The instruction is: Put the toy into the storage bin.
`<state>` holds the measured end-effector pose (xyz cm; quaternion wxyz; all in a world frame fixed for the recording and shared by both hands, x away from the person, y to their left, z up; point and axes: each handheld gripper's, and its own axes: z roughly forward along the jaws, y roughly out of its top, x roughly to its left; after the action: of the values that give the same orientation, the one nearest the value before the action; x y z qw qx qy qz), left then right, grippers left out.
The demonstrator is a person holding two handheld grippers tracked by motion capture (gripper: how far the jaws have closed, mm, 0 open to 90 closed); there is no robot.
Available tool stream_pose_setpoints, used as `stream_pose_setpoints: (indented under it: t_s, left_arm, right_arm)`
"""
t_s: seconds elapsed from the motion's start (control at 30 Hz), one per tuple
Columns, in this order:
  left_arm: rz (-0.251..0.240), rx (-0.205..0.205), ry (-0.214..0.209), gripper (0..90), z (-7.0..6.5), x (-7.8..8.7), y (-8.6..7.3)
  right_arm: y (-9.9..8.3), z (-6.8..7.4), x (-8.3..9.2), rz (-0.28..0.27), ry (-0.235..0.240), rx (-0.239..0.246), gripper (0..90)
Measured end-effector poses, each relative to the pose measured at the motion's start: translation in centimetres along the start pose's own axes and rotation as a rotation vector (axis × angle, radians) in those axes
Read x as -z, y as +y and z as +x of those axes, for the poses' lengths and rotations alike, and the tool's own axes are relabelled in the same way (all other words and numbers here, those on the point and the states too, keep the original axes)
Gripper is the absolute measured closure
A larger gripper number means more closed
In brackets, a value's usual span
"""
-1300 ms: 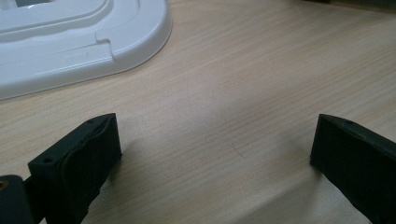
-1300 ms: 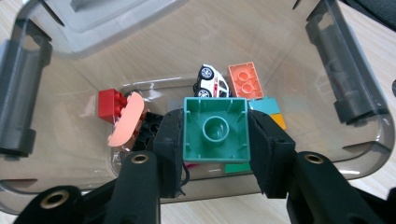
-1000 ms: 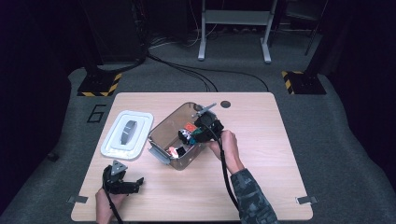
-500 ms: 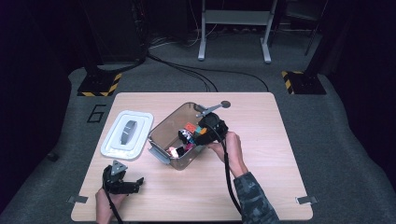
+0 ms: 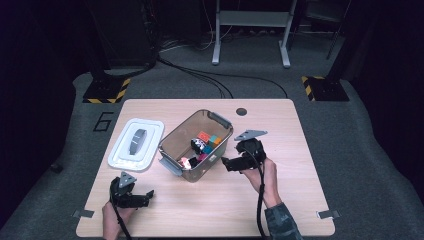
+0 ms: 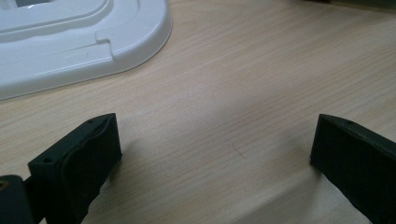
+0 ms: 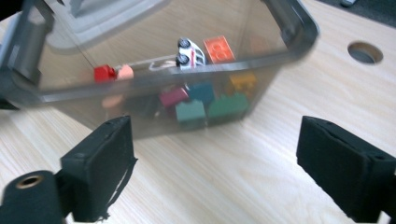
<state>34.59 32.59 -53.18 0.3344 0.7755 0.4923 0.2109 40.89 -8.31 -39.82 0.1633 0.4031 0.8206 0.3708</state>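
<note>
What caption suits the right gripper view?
Open tongs facing a clear bin of toy blocks and a small car.

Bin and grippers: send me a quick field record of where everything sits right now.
bin: clear bin mid-table, open, holding bricks and a toy car
lid: white lid flat on the table, left of the bin
left gripper: left gripper open, empty, at the table's near left
right gripper: right gripper open, empty, just outside the bin's right wall
</note>
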Motion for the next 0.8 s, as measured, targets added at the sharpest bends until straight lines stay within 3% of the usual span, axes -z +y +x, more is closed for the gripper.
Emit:
stream_pose_setpoints:
  t_s: [0.33, 0.8]
  left_arm:
    - [0.003, 0.004, -0.003, 1.4, 0.0, 0.0, 0.0]
    - [0.009, -0.011, -0.001, 1.4, 0.1, 0.1, 0.0]
  right_arm:
    - [-5.1, -1.9, 0.1, -0.022, -0.046, -0.071, 5.8]
    - [-9.2, -4.0, -0.2, -0.025, -0.124, -0.144, 6.3]
